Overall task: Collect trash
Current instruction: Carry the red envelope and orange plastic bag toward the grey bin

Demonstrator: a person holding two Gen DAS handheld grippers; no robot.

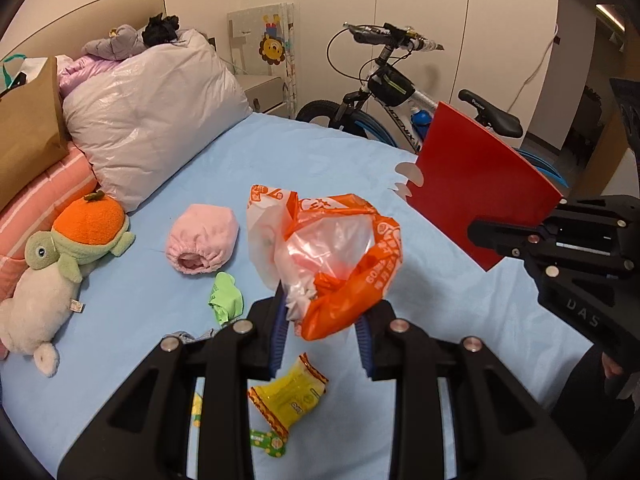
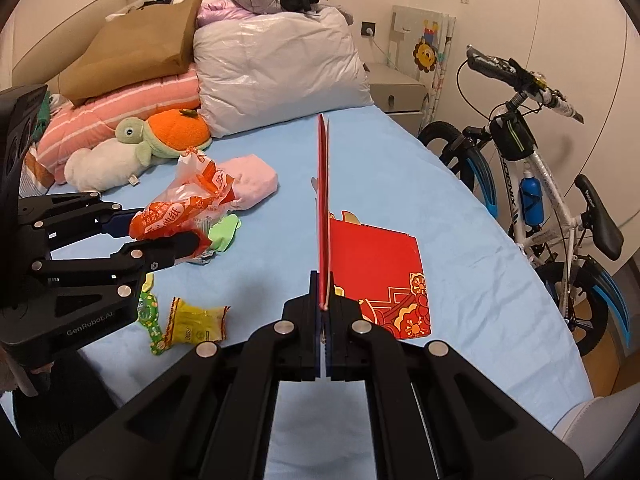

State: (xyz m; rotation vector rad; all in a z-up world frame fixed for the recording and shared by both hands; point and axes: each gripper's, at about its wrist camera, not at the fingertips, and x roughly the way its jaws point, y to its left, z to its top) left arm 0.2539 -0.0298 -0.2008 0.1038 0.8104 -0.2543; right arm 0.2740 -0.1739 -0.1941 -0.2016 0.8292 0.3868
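My left gripper (image 1: 323, 322) is shut on an orange and clear plastic bag (image 1: 332, 256), held above the blue bed sheet (image 1: 168, 312); the bag also shows in the right wrist view (image 2: 180, 208). My right gripper (image 2: 325, 312) is shut on a red card envelope (image 2: 323, 208), held upright and edge-on; its flat side shows in the left wrist view (image 1: 480, 184). A second red envelope (image 2: 380, 276) lies flat on the bed. A yellow wrapper (image 1: 288, 396), a green wrapper (image 1: 225, 300) and a small green patterned wrapper (image 1: 269, 442) lie on the sheet.
A pink cloth cap (image 1: 202, 244), a turtle plush (image 1: 80, 236) and a white plush (image 1: 36, 308) lie on the bed's left. Pillows (image 1: 152, 112) and a brown paper bag (image 1: 28, 132) are at the headboard. A bicycle (image 2: 536, 200) stands beside the bed.
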